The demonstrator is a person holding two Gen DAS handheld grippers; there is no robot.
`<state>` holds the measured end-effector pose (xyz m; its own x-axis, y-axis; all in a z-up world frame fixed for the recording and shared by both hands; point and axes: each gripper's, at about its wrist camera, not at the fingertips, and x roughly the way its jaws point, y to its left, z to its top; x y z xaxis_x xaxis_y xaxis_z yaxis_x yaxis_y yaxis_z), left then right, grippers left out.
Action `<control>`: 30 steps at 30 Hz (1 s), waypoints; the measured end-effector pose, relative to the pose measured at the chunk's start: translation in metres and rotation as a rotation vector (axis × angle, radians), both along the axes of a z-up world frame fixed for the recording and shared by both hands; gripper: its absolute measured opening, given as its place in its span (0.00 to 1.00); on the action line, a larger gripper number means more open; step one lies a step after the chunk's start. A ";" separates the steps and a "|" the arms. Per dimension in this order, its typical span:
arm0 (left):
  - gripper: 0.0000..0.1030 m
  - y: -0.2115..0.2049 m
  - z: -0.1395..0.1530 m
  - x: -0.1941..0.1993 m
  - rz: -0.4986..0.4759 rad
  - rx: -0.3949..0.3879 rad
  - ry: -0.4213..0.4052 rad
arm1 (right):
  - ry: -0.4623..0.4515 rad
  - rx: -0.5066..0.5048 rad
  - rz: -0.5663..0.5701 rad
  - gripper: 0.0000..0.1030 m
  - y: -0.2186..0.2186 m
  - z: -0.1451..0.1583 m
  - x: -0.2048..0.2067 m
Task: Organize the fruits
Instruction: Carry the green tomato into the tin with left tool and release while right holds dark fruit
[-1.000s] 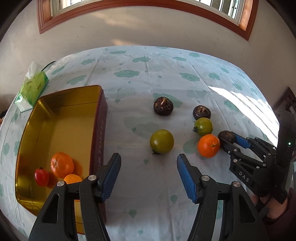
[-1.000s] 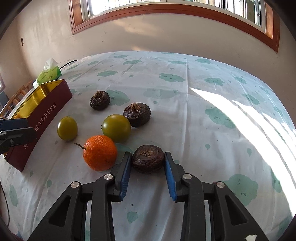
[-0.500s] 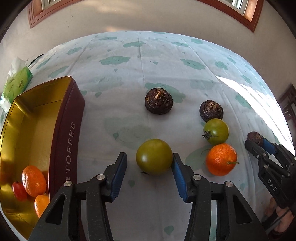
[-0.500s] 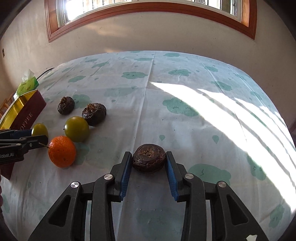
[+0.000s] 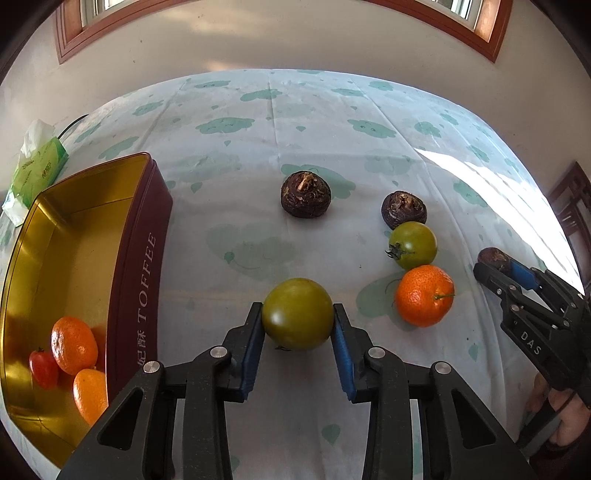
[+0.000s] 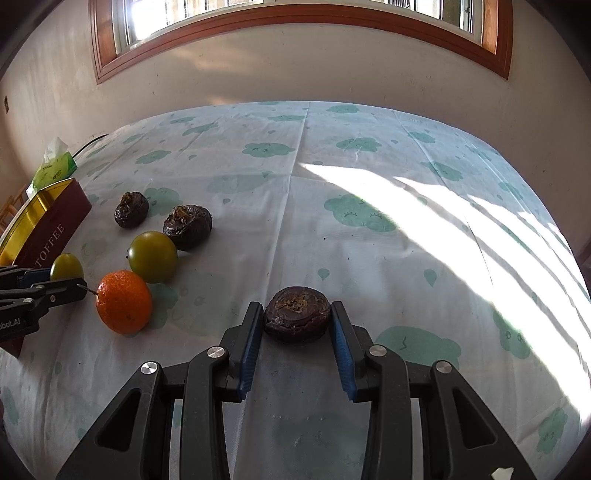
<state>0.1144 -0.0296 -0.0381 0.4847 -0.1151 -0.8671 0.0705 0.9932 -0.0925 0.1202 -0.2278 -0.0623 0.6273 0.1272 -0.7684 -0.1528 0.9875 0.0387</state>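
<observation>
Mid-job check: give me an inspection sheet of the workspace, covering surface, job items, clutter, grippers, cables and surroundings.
Surface: table under a pale cloth with green cloud print; sunlight on its right side.
Job's things: gold tin holding two oranges and a small red tomato; loose orange, green tomato and two dark brown fruits on the cloth.
Clutter: green tissue pack behind the tin.
Grippers: left gripper jaws have just been closing, pads now on an olive-green tomato; right gripper shut on a dark brown fruit.
Cables: dark cable near the tissue pack.
Surroundings: plaster wall, wood-framed window.
</observation>
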 end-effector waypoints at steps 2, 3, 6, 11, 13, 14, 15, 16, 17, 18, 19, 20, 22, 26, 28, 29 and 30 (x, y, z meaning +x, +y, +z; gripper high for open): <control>0.35 0.001 0.007 -0.006 -0.005 -0.008 -0.015 | 0.000 -0.002 0.000 0.34 0.000 0.000 0.000; 0.35 0.001 0.012 -0.008 -0.009 -0.012 -0.025 | 0.000 -0.002 0.000 0.34 0.000 0.000 0.000; 0.35 0.008 0.025 -0.014 -0.007 -0.026 -0.049 | 0.000 -0.002 0.000 0.34 0.000 0.000 0.000; 0.35 0.039 0.049 -0.021 0.035 -0.034 -0.095 | 0.000 -0.004 0.001 0.34 0.000 0.000 0.000; 0.35 0.059 0.056 -0.022 0.074 -0.016 -0.113 | 0.000 -0.004 0.000 0.34 0.000 0.000 0.000; 0.35 0.071 0.059 -0.022 0.092 -0.007 -0.119 | 0.000 -0.003 0.000 0.34 0.000 0.000 0.000; 0.35 0.083 0.060 -0.021 0.113 0.004 -0.123 | 0.000 -0.003 0.000 0.34 0.000 0.000 0.000; 0.35 0.096 0.061 -0.020 0.143 0.019 -0.125 | 0.000 -0.003 0.000 0.34 0.000 0.000 0.000; 0.35 0.108 0.060 -0.019 0.169 0.026 -0.123 | 0.000 -0.004 0.000 0.34 0.000 0.000 0.000; 0.35 0.121 0.059 -0.018 0.189 0.029 -0.120 | 0.000 -0.004 0.000 0.34 0.000 0.000 0.000; 0.35 0.133 0.056 -0.017 0.212 0.035 -0.113 | 0.000 -0.003 0.000 0.34 0.000 0.000 0.000; 0.35 0.143 0.054 -0.016 0.234 0.041 -0.107 | 0.000 -0.003 0.000 0.34 0.000 0.000 0.000; 0.35 0.163 0.047 -0.014 0.266 0.050 -0.093 | 0.000 -0.003 0.000 0.34 0.000 0.000 0.000; 0.35 0.189 0.028 -0.011 0.305 0.053 -0.044 | 0.000 -0.006 0.000 0.34 0.000 0.000 0.000; 0.35 0.195 0.019 -0.008 0.306 0.059 -0.022 | -0.001 -0.006 0.000 0.34 0.000 0.000 0.000; 0.35 0.196 0.015 -0.008 0.308 0.063 -0.016 | -0.001 -0.006 0.000 0.34 0.000 0.000 0.000; 0.35 0.198 0.012 -0.008 0.307 0.063 -0.009 | -0.001 -0.006 0.000 0.34 0.000 0.000 0.000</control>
